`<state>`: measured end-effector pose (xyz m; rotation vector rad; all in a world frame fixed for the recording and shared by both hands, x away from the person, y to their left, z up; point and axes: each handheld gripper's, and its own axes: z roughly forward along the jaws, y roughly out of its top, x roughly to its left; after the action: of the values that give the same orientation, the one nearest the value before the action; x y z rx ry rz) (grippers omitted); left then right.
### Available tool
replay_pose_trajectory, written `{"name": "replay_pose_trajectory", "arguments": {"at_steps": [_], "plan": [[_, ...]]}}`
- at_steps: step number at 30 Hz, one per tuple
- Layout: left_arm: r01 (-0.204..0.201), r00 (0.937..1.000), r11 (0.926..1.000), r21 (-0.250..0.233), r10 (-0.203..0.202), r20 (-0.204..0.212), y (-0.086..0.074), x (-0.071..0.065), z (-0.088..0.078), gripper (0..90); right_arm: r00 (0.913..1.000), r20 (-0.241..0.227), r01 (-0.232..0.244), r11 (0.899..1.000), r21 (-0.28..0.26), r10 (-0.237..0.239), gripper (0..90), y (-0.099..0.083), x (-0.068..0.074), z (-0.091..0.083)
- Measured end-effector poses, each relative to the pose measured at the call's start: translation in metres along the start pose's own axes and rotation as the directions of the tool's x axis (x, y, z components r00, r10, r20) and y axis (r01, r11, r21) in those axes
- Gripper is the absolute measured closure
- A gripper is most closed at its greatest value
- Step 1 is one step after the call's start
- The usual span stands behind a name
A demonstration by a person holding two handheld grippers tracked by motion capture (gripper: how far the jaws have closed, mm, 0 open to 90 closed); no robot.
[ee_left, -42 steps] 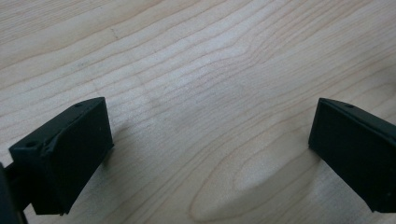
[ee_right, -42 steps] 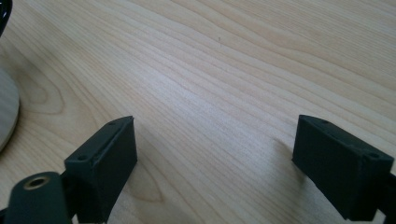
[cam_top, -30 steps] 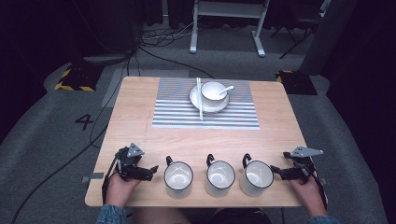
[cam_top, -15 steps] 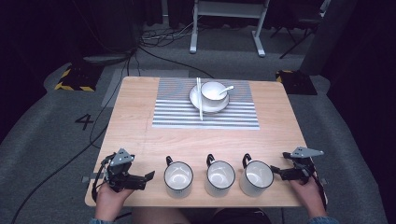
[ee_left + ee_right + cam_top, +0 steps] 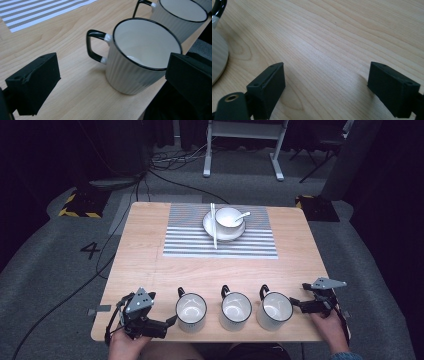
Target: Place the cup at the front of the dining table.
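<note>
Three white ribbed mugs with black rims and handles stand in a row near the table's front edge: the left mug [image 5: 191,311] [image 5: 142,57], the middle mug [image 5: 236,310] [image 5: 182,15] and the right mug [image 5: 274,309] [image 5: 218,57]. My left gripper [image 5: 169,321] [image 5: 112,77] sits at the front left corner, open, pointing at the left mug; its jaws stand wide apart and do not touch the mug. My right gripper [image 5: 296,304] [image 5: 329,82] is open just right of the right mug, over bare wood.
A grey-and-white striped placemat [image 5: 190,242] lies at the far middle of the wooden table [image 5: 140,250]. On it stands a white plate [image 5: 207,225] bearing a bowl [image 5: 229,217] with a spoon [image 5: 243,214], and chopsticks [image 5: 214,232] across the plate's left side.
My left gripper has drawn back toward the front edge and swung to point rightward at the left mug. The right gripper has barely moved.
</note>
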<state>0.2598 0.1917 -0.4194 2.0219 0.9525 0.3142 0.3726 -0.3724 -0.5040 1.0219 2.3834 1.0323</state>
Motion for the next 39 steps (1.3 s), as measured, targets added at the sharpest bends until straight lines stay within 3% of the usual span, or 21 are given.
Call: {"name": "replay_pose_trajectory", "arguments": {"at_steps": [11,21,22,24,28,32,35,39], "plan": [[-0.006,1.0000,0.9999,-0.010,0.006,0.004,-0.004,-0.028,0.002,0.0,1.0000,-0.004,-0.007,1.000,-0.005,0.007,15.1,0.000,0.001,0.000],[0.050,0.9988,0.9976,-0.048,-0.050,0.001,-0.013,-0.035,0.013,0.0,1.0000,-0.004,-0.007,1.000,-0.005,0.007,15.1,0.000,0.001,0.000],[0.052,0.9983,0.9961,-0.071,-0.054,-0.022,-0.016,-0.037,0.019,0.0,1.0000,-0.006,-0.005,1.000,-0.002,0.005,15.1,0.000,0.001,0.000],[0.037,0.9984,0.9973,-0.064,-0.040,-0.040,-0.019,-0.040,0.027,0.0,1.0000,-0.004,-0.007,1.000,-0.005,0.007,15.1,0.000,0.001,0.000],[0.036,0.9982,0.9952,-0.092,-0.040,-0.044,-0.023,-0.043,0.039,0.0,1.0000,-0.001,-0.001,1.000,-0.005,0.001,15.3,0.000,0.001,0.000],[0.036,0.9989,0.9929,-0.114,-0.039,-0.025,-0.026,-0.042,0.045,0.0,1.0000,-0.002,-0.003,1.000,-0.005,0.003,15.3,0.000,0.002,0.000],[0.015,0.9998,0.9920,-0.125,-0.016,-0.007,-0.028,-0.043,0.054,0.0,1.0000,-0.002,-0.002,1.000,-0.005,0.002,15.3,0.000,0.001,0.000],[0.026,0.9997,0.9900,-0.138,-0.026,0.002,-0.030,-0.042,0.064,0.0,1.0000,-0.001,-0.003,1.000,-0.004,0.003,15.3,0.000,0.002,0.000]]}}
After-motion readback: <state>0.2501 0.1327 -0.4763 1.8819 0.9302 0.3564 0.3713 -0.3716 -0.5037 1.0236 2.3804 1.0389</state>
